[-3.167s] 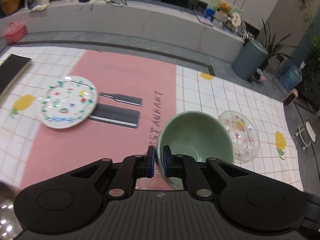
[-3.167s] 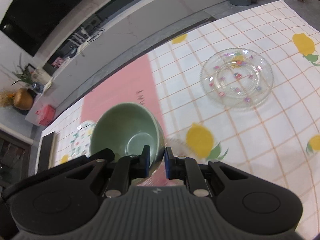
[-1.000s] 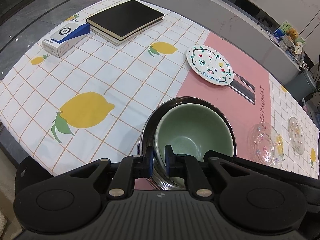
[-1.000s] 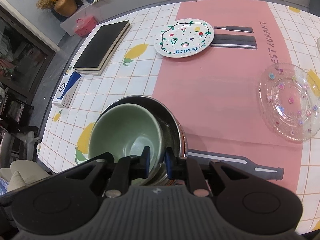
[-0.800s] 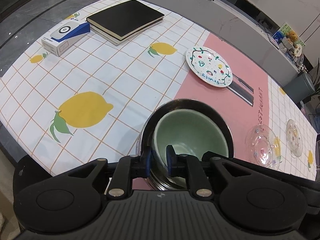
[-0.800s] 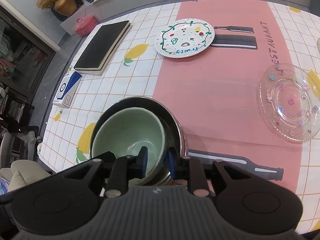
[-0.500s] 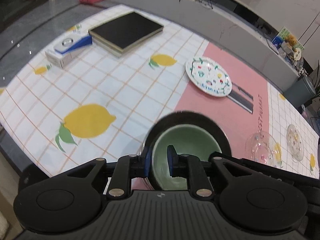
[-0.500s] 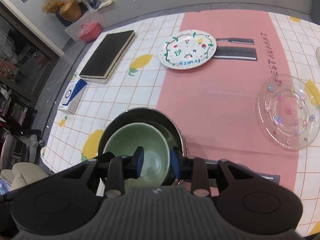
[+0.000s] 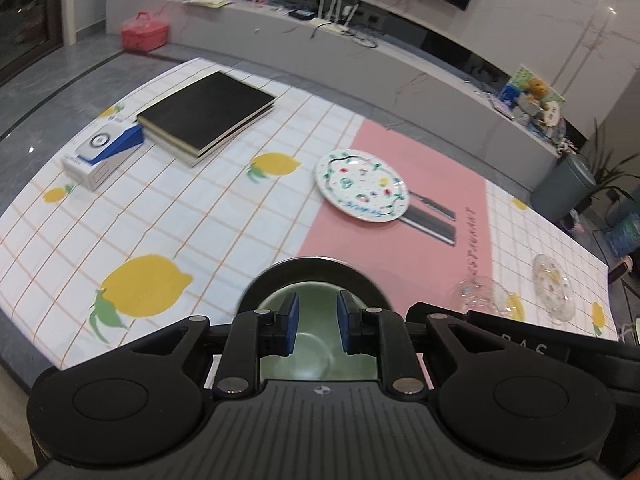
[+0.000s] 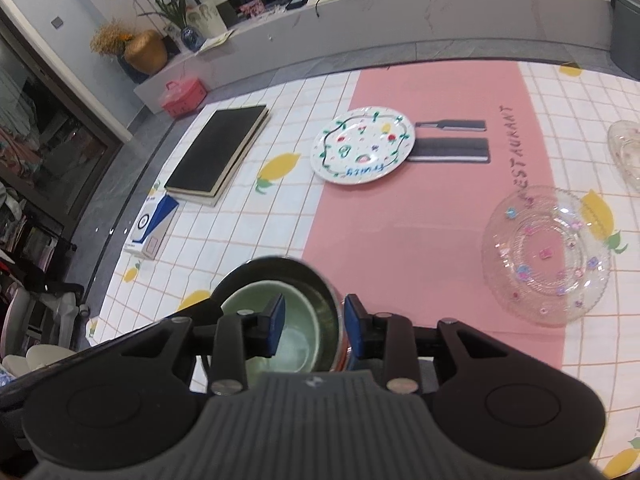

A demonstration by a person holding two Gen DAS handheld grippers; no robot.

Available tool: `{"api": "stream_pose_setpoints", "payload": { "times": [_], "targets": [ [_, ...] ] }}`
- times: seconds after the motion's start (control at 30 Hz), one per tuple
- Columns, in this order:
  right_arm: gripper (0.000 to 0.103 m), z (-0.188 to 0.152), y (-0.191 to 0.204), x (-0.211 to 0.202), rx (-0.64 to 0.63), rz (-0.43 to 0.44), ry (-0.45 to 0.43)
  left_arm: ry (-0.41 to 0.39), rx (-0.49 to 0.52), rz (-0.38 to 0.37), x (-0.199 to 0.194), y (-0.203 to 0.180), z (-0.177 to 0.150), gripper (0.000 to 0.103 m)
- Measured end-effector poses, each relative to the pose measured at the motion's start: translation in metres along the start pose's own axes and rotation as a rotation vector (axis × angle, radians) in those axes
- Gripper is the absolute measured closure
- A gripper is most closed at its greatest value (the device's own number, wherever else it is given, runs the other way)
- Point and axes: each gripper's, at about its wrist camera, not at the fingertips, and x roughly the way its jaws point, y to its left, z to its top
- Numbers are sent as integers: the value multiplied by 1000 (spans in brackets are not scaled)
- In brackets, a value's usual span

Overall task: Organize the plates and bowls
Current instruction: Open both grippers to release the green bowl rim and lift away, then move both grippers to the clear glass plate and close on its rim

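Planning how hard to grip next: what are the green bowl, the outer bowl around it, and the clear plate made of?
Green bowl: likely glazed ceramic, opaque with soft sheen. Outer bowl: apparently polished steel, with a dark mirror-like wall and bright rim. Clear plate: glass or clear plastic; the tablecloth shows through it, its rim is beaded.

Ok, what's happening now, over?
Both grippers, left and right, just opened, empty. Green bowl nested in steel bowl. Nothing in the way.

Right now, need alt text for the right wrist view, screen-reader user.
The right gripper hangs open above a green bowl nested inside a steel bowl, its jaws having just opened and gripping nothing. Beyond, on the lemon-print tablecloth, lie a painted white plate, a clear glass plate, a black book and a blue-and-white box.
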Motion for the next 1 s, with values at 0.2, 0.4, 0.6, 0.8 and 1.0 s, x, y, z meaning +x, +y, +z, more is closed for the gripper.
{"api": "stream_pose_setpoints", "payload": {
  "times": [0.2,0.4,0.6,0.8,1.0],
  "targets": [
    [70,2,-21,-15,43,-6,-34,-9,34,-50,-3,-19,2,80],
    [69,1,-48,-28,99,-20,-66,-11,60,-95,-1,-39,2,77],
    [68,-4,-80,-35,148,-26,-100,-10,89,-147,10,-61,-3,70],
    [63,-12,-127,-43,245,-50,-171,0,125,-195,30,-85,-12,60],
    [62,-15,-167,-42,313,-111,-205,46,136,-257,59,-110,-22,57]
  ]
}}
